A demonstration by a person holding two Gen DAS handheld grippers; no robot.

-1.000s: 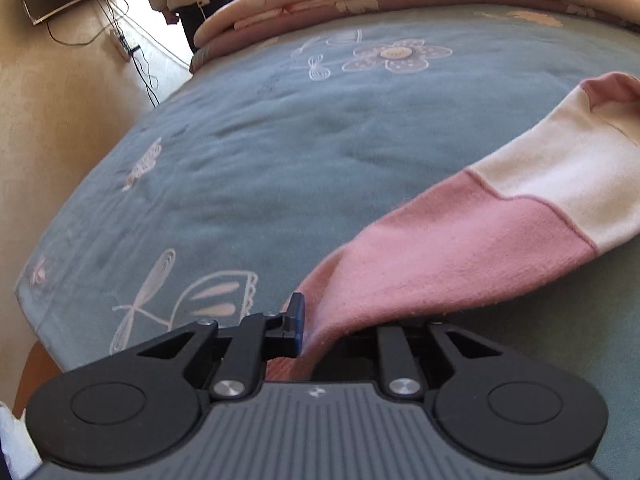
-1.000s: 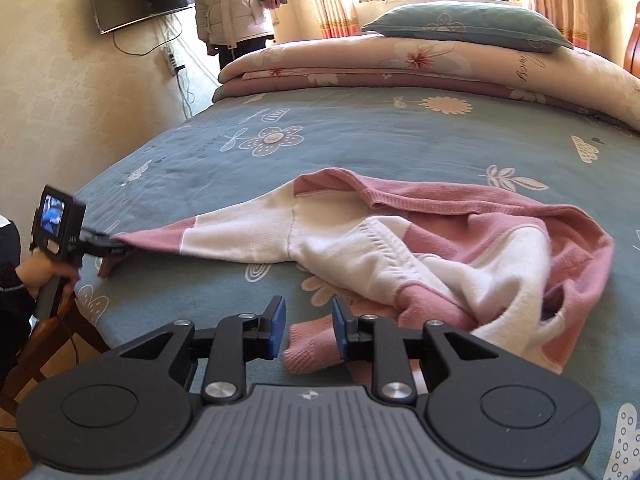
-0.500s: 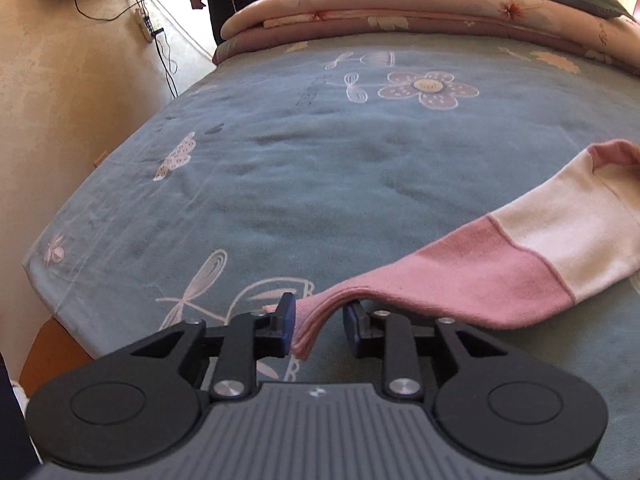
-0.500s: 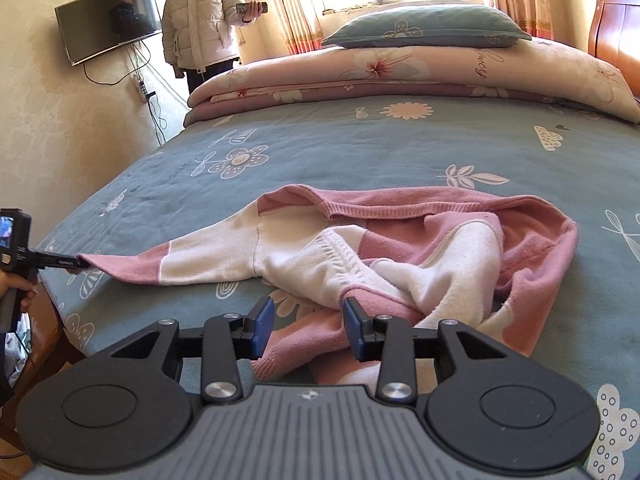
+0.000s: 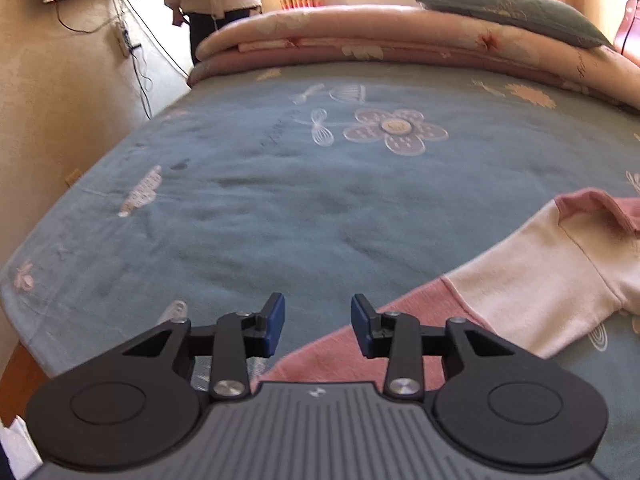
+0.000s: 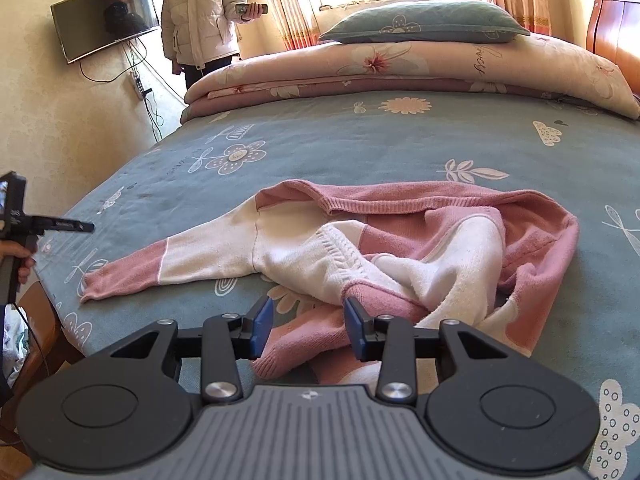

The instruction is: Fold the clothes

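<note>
A pink-and-white sweater [image 6: 400, 248] lay crumpled on the bed [image 6: 400, 140] — one sleeve [image 6: 160, 264] stretched flat. Both grippers, left [image 5: 318, 330] and right [image 6: 306, 326], gaped empty — spreading seemingly underway; the other cuff [image 6: 304, 340] needed gripping.

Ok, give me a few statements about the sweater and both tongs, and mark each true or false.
1. The left tongs grip the sleeve. False: they are open, and the sleeve lies flat on the bed.
2. The right tongs are open around a pink cuff. True.
3. The sweater is folded neatly. False: it is bunched up.
4. A pillow rests on the rolled quilt. True.
</note>
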